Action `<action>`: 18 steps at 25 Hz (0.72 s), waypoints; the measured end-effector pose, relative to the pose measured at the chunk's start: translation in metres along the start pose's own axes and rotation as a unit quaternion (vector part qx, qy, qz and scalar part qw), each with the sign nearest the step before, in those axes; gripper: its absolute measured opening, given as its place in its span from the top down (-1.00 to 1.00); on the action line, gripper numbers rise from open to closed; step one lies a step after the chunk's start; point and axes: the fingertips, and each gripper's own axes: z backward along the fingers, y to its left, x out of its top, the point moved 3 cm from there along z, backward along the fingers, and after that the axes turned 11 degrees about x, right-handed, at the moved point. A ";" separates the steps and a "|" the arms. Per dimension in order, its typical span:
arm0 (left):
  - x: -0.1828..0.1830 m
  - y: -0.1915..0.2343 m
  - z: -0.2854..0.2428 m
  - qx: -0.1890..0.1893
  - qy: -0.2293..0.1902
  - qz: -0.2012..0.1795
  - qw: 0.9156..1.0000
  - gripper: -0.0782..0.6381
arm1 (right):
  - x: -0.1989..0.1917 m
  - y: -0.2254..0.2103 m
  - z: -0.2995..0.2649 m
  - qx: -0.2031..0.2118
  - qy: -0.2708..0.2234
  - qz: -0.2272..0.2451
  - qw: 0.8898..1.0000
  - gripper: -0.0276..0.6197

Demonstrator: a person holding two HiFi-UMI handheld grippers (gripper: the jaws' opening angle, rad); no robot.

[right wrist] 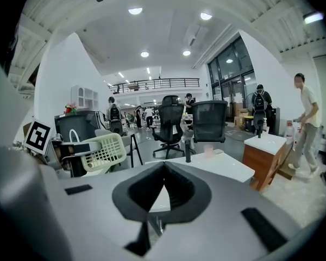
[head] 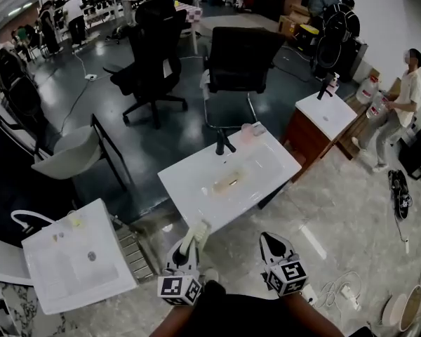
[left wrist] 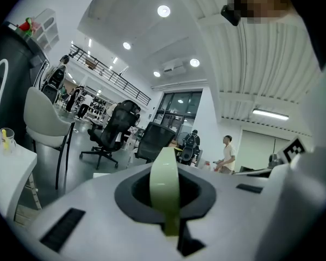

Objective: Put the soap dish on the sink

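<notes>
Left gripper (head: pixel 188 250): jaws pinched on the soap dish (head: pixel 198 232), a pale green piece held edge-on and standing up out of the jaws (its thin edge faces the camera in the left gripper view (left wrist: pixel 164 181)). The dish is in the air at the near edge of the sink (head: pixel 189 188), not set down on it.

Right gripper (head: pixel 271 243): jaws pressed together, nothing between them; in the right gripper view the tips meet in a point (right wrist: pixel 163 170). It sits just right of the left one, over the pale floor in front of the sink.

The sink is a white counter with a shallow basin and a black faucet (head: pixel 223 142) at its far edge. A pink cup (head: pixel 247 130) stands beside the faucet. A small amber thing (head: pixel 228 182) lies in the basin (too small to tell what).

A second white sink (head: pixel 49 272) is at lower left, a third (head: pixel 337 118) on a wooden cabinet at right. Two black chairs (head: pixel 242 58) stand behind the middle sink. A person (head: pixel 407 97) stands at far right.
</notes>
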 end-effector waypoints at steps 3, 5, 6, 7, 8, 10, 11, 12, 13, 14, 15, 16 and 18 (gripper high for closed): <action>0.006 0.017 -0.026 0.003 0.003 0.005 1.000 0.72 | 0.009 -0.013 -0.026 -0.006 0.002 0.000 1.000 0.92; 0.007 0.026 -0.040 0.001 0.008 0.004 1.000 0.72 | 0.014 -0.015 -0.038 -0.008 0.005 0.001 1.000 0.92; 0.008 0.031 -0.047 0.000 0.011 0.003 1.000 0.72 | 0.016 -0.016 -0.043 -0.007 0.006 0.001 1.000 0.92; 0.009 0.034 -0.052 -0.001 0.014 0.004 1.000 0.72 | 0.016 -0.016 -0.047 -0.007 0.008 -0.001 1.000 0.92; 0.009 0.037 -0.057 -0.001 0.018 0.008 1.000 0.72 | 0.016 -0.017 -0.050 -0.008 0.012 -0.004 1.000 0.92; 0.008 0.040 -0.065 0.001 0.024 0.023 0.999 0.72 | 0.016 -0.020 -0.054 -0.010 0.022 -0.007 1.000 0.92; 0.008 0.042 -0.068 0.002 0.025 0.030 0.999 0.72 | 0.013 -0.024 -0.056 -0.010 0.023 -0.004 1.000 0.92; 0.008 0.043 -0.070 0.002 0.025 0.034 0.999 0.72 | 0.012 -0.027 -0.059 -0.009 0.025 -0.002 1.000 0.92; 0.008 0.044 -0.073 0.004 0.024 0.036 0.999 0.72 | 0.014 -0.030 -0.062 -0.009 0.028 -0.001 1.000 0.92; 0.007 0.045 -0.076 0.007 0.023 0.037 0.999 0.72 | 0.015 -0.033 -0.066 -0.007 0.028 -0.002 1.000 0.92; 0.007 0.047 -0.079 0.011 0.022 0.038 0.999 0.72 | 0.016 -0.036 -0.071 -0.003 0.025 -0.003 1.000 0.92; 0.006 0.049 -0.082 0.016 0.021 0.037 0.999 0.72 | 0.017 -0.039 -0.077 0.001 0.021 -0.003 1.000 0.92; 0.005 0.053 -0.088 0.030 0.020 0.034 0.999 0.72 | 0.022 -0.044 -0.090 0.013 0.017 -0.002 1.000 0.92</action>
